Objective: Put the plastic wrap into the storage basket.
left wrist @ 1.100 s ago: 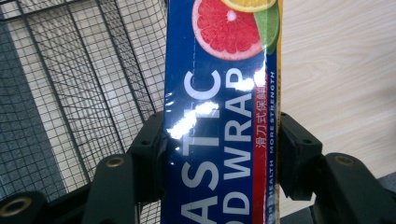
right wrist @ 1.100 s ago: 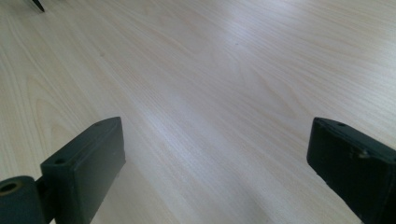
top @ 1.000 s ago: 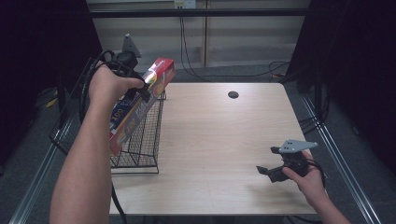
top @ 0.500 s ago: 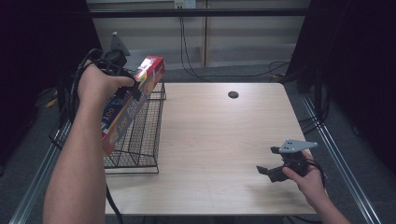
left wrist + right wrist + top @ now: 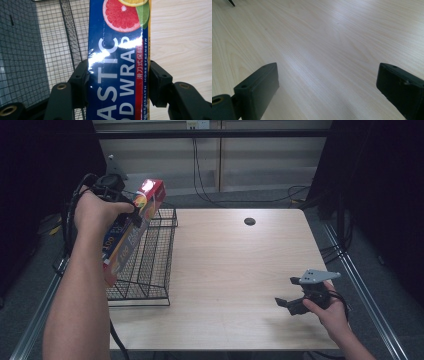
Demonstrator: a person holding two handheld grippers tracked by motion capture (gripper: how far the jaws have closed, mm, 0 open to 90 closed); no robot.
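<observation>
Plastic wrap box (image 5: 131, 231) up in the air, held lengthwise over the wire basket (image 5: 145, 265) at the bench's left edge, its red end cap tipped up and away from you toward the far side. Your left gripper (image 5: 131, 211) has it pinched across its width, and in the left gripper view both black jaws press flat against the box's long sides, blue face with white lettering and a cut grapefruit picture (image 5: 121, 14) turned to the camera. Your left hand (image 5: 95, 212) wraps the gripper body, forearm reaching in along the bench's left side. Basket mesh and pale wood show beneath the box. Over at the near right corner of the bench (image 5: 240, 270), your right gripper (image 5: 286, 303) sits low over the wood, your right hand (image 5: 327, 312) behind it, grey plate on top. In the right gripper view its jaws stand wide apart with bare bench between them. A small dark round hole (image 5: 249, 221) marks the bench toward the far edge.
</observation>
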